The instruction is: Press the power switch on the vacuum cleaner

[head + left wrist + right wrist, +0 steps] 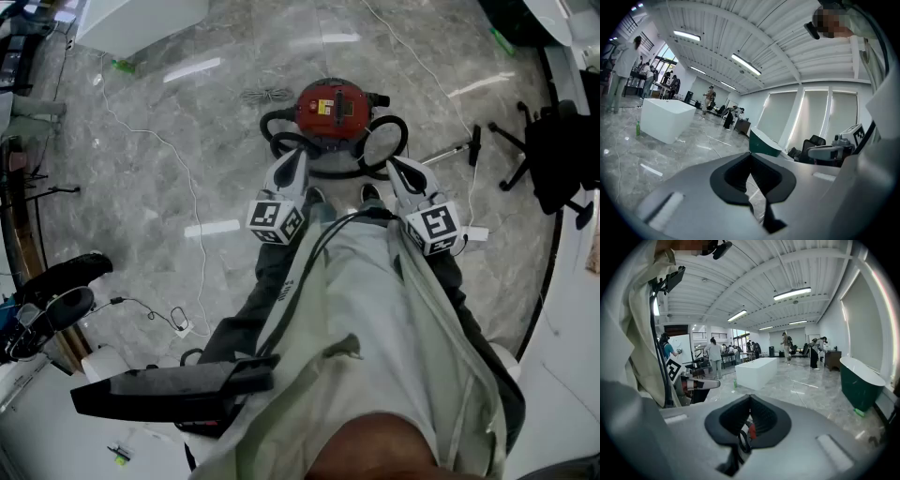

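The vacuum cleaner (330, 111) is a round red canister with a black hose (389, 141) coiled round it, standing on the marble floor ahead of the person's feet. Both grippers are held low at hip height, short of it and above the floor. My left gripper (292, 159) is shut and empty, its tips meeting in the left gripper view (751, 154). My right gripper (396, 169) is also shut, tips together (750, 397). A sliver of the red vacuum cleaner (751, 430) and hose shows through its jaw opening. I cannot make out the power switch.
A metal vacuum wand (448, 150) lies right of the canister, next to a black office chair (548, 150). White cables (178, 178) trail over the floor at left. A black case (169, 389) sits near left. A white block (757, 372), a green tub (862, 383) and people stand farther off.
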`<state>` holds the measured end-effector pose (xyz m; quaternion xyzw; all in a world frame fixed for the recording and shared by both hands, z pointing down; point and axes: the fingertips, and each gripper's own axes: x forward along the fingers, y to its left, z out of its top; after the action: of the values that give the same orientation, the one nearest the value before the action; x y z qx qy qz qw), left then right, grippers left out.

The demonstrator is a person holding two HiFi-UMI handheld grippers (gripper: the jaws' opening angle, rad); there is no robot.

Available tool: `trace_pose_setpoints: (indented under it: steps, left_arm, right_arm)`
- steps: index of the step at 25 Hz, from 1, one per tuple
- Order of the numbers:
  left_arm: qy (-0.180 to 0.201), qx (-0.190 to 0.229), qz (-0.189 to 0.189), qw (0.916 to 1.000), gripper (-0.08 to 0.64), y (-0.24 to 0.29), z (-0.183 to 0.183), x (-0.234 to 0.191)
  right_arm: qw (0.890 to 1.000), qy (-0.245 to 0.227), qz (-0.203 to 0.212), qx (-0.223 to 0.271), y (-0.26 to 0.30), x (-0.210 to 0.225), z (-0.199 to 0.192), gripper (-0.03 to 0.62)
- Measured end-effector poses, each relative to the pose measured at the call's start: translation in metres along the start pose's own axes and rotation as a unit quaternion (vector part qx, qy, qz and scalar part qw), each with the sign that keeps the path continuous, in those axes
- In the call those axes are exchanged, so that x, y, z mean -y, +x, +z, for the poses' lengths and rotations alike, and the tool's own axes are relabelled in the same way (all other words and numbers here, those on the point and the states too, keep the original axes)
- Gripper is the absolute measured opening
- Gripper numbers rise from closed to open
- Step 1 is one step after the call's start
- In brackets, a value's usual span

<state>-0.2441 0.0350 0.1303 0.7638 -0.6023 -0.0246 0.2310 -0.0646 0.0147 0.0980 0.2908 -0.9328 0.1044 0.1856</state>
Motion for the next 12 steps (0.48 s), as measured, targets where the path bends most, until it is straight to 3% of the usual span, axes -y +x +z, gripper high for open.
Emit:
trace_pose_setpoints:
  steps: [12]
  left_arm:
    - [-0.006, 0.009, 0.041, 0.9991, 0.002, -0.015, -0.002, -0.018]
  right_arm:
    - [0.999, -0.013, 0.029, -0.006, 0.021, -0.007, 0.002, 0.002]
